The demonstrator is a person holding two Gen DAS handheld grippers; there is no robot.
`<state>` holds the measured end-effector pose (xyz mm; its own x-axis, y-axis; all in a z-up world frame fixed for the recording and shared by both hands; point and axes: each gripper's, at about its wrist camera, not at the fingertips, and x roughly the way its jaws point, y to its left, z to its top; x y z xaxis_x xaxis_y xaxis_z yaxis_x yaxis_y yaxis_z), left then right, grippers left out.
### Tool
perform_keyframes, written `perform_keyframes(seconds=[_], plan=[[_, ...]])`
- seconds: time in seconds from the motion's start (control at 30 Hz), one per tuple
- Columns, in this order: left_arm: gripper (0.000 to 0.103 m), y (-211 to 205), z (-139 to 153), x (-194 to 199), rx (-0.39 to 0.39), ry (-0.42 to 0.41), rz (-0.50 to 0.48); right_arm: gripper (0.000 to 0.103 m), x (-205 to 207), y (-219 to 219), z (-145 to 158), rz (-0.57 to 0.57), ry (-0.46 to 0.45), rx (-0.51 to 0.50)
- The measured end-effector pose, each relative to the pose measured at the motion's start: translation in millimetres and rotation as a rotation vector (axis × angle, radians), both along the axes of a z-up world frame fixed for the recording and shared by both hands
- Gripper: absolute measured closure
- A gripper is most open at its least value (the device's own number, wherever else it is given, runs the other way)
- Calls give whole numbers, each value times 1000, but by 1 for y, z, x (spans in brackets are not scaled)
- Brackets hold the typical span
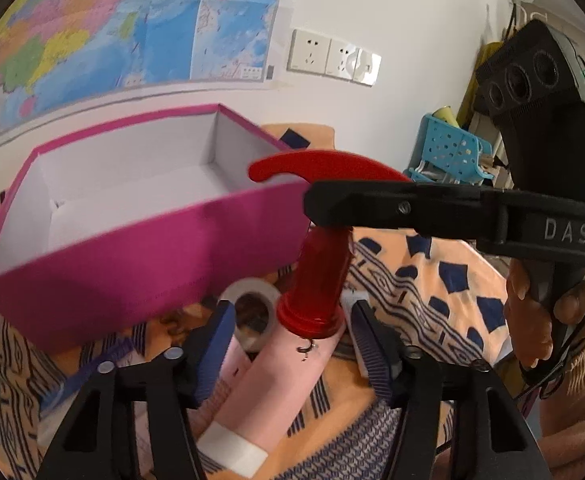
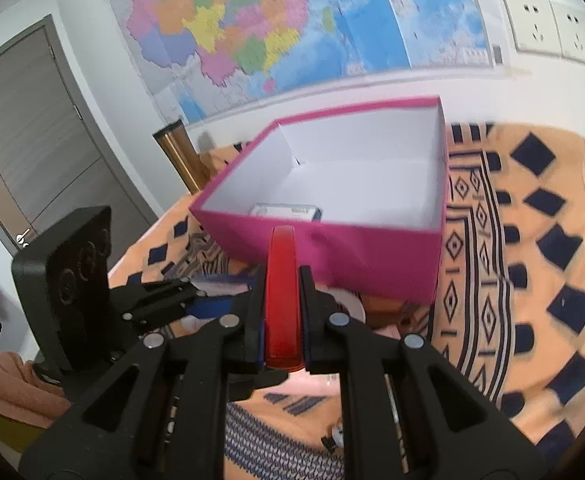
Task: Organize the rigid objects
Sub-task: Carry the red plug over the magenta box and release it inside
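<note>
Maps (image 2: 276, 28) cover the wall at the far left, and below them an open magenta box (image 1: 104, 264) with a white inside sits on an orange cloth with dark blue diamonds (image 2: 532, 240); from the right wrist view a small pale packet (image 2: 286, 212) lies inside it against the near wall. Just in front of the box a roll of tape (image 1: 252, 312) rests on the cloth, beside a pink tube (image 1: 276, 384) that lies between the fingers of the left gripper (image 1: 288, 344) — they stand apart, pressing on nothing. Right of that, a red hook-shaped plastic piece (image 1: 320, 280) hangs above the tube, near the box's front corner, clenched between the fingers of the right gripper (image 2: 283, 320). Farthest right, a hand (image 1: 540, 320) grips that gripper's black handle.
</note>
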<state>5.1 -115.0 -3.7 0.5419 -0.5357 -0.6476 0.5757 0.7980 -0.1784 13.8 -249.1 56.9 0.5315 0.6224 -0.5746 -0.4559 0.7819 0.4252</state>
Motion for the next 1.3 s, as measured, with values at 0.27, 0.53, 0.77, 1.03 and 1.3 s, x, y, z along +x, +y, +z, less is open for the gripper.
perform_keyframes(seconds=[0.27, 0.53, 0.77, 1.03, 1.3], plan=[[66, -14, 28, 20, 25, -69, -2, 88, 25, -3, 33, 8, -74, 19], [66, -20, 49, 63, 26, -78, 20, 88, 62, -11, 53, -4, -107, 35], [66, -22, 43, 106, 20, 8, 24, 88, 103, -16, 47, -22, -70, 32], [66, -26, 12, 137, 61, 111, 46, 88, 140, -14, 14, -33, 25, -29], [66, -24, 5, 144, 76, 116, 58, 75, 157, 4, -9, -63, 76, -219]])
